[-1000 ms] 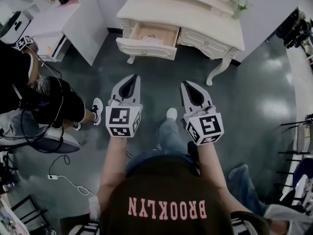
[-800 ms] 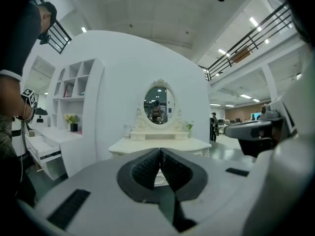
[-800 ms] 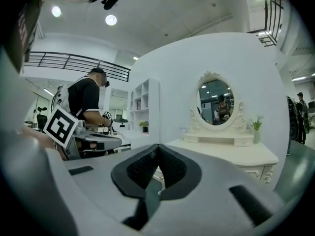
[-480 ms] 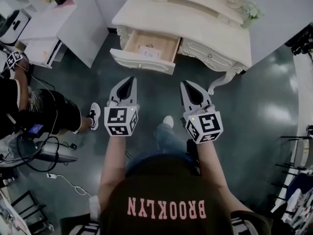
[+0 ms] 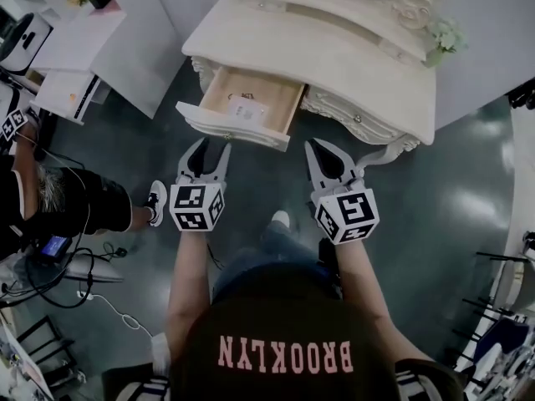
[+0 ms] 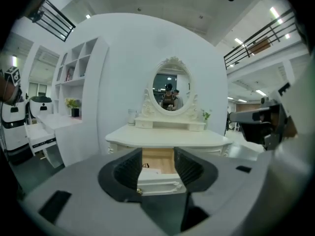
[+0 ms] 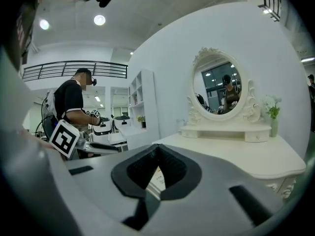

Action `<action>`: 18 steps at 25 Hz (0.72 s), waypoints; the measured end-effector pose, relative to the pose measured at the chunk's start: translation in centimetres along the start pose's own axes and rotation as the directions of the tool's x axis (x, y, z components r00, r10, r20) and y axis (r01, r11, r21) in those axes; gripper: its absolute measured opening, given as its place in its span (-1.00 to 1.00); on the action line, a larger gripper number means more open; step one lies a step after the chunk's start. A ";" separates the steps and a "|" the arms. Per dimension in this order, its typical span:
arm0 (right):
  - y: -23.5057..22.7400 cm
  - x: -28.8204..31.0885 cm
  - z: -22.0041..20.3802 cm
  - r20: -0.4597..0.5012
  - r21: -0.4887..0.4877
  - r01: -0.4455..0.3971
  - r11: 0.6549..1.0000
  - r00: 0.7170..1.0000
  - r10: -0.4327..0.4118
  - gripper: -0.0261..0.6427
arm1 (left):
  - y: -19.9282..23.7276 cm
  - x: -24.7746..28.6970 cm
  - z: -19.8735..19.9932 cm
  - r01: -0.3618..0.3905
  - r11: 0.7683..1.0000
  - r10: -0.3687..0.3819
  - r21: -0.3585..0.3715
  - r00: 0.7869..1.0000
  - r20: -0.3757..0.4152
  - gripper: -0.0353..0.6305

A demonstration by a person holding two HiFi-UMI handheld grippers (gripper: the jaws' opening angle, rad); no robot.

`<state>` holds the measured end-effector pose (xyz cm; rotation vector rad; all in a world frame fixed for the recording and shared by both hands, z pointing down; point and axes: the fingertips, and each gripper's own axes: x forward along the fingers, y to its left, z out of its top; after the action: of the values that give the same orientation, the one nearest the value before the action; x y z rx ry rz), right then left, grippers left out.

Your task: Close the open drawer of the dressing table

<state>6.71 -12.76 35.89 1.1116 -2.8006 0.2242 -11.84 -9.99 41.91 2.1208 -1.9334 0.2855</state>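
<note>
The cream dressing table [image 5: 334, 53] stands ahead, its left drawer [image 5: 227, 129] pulled out with a paper slip [image 5: 247, 110] inside. My left gripper [image 5: 209, 149] hovers just short of the drawer front; its jaws are opening, with nothing between the pads. In the left gripper view the drawer front [image 6: 158, 185] shows through the gap of that left gripper [image 6: 157, 151]. My right gripper [image 5: 318, 144] is shut and empty, near the drawer's right corner. In its own view the right gripper [image 7: 157, 148] points past the table top [image 7: 236, 156].
An oval mirror [image 6: 171, 90] tops the table, with a small plant [image 5: 447, 37] at its right end. A white shelf unit [image 5: 125, 32] stands to the left. A seated person [image 5: 75, 203] and floor cables [image 5: 109, 303] are at the left.
Both grippers have moved forward toward the dressing table, which now looms closer. The left gripper's jaws, shut before, have parted. The right gripper's jaws stay shut.
</note>
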 end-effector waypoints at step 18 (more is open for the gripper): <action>-4.5 3.5 -1.6 -0.047 0.108 0.048 0.993 0.998 -0.043 -0.93 | 6.3 4.5 -5.6 -0.138 0.990 0.132 -0.023 0.977 -0.166 -0.18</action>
<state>7.39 -18.03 38.47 1.1766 -2.7495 0.3976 -17.51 -12.92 49.01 1.8836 -1.9740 0.4357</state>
